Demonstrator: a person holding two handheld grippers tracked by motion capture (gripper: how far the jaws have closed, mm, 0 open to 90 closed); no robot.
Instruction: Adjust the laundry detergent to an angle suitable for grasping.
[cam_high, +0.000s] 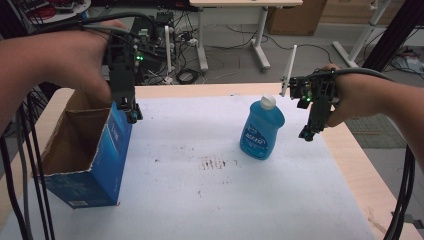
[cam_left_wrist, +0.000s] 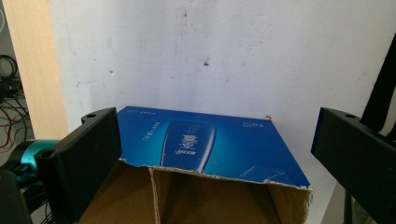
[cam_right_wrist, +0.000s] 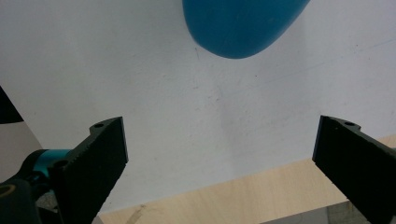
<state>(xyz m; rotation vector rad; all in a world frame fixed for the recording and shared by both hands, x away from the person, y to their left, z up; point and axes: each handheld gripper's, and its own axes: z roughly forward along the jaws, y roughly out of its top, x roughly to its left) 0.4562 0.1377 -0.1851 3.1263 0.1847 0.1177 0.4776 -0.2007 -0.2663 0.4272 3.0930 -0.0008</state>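
Both claws wide, empty. Bottle (cam_high: 262, 129) stands mid-desk, right of the open box (cam_high: 85, 155). Bring your right claw (cam_high: 306, 134) level around its body; left claw (cam_high: 132, 116) steadies the box rim.

the box (cam_high: 95, 165) looks like cardboard: glossy blue print outside, raw matt brown inside, with a ragged torn rim. the bottle (cam_high: 261, 131) is smooth, glossy blue plastic with a white plastic cap. the sheet (cam_high: 210, 200) covering the table (cam_high: 350, 160) is matt white and speckled; the table's bare edge shows pale wood grain.
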